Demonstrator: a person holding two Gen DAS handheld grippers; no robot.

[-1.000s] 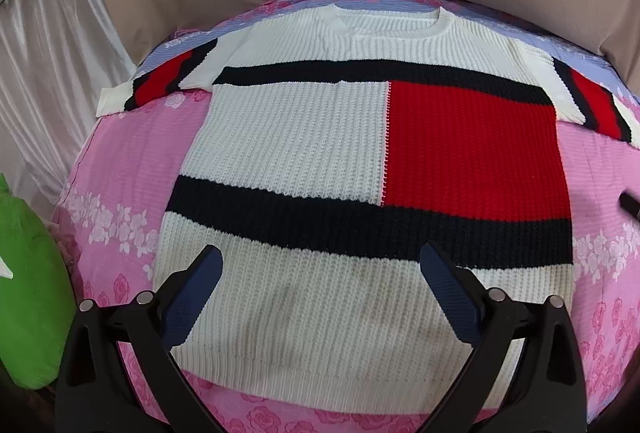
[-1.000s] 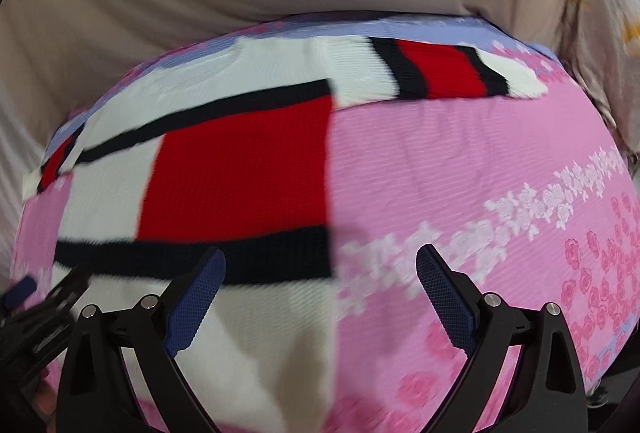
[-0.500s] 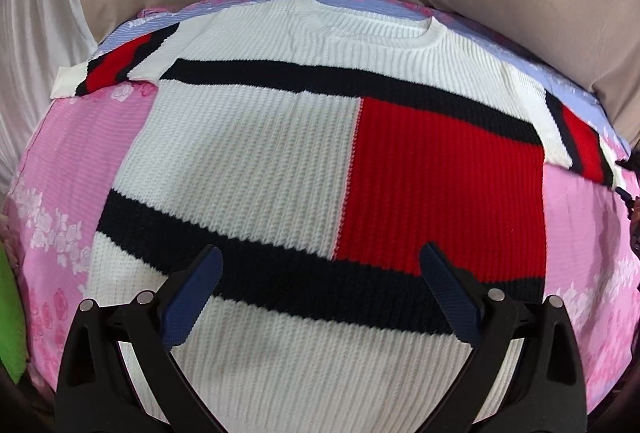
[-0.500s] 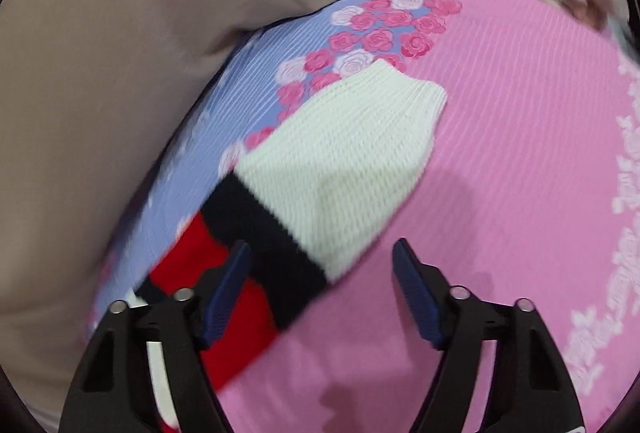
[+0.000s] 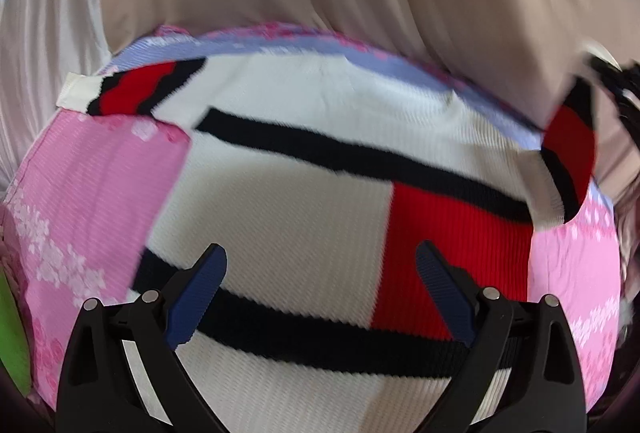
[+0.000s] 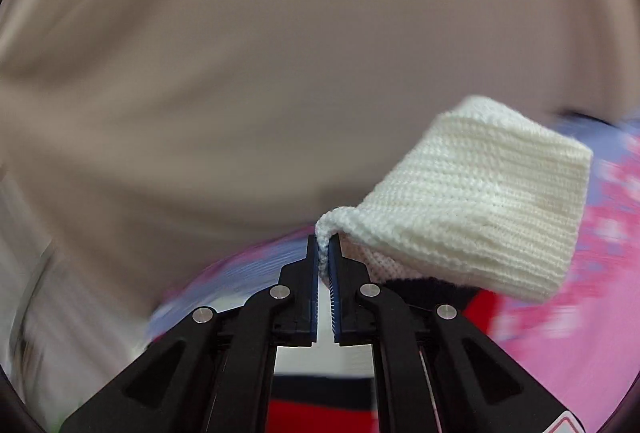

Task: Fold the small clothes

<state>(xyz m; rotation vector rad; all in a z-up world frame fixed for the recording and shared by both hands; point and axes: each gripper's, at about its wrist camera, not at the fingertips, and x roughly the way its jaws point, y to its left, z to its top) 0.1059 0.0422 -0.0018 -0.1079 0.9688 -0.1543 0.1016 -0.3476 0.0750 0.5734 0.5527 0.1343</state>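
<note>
Sweater flat on pink cloth, right cuff lifted.
Cuff edge pinched between closed right gripper; left gripper above sweater's lower half, fingers wide apart, holding nothing.

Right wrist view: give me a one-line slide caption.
Right gripper shut on the sweater's white cuff, lifted above the pink bedspread.
</note>
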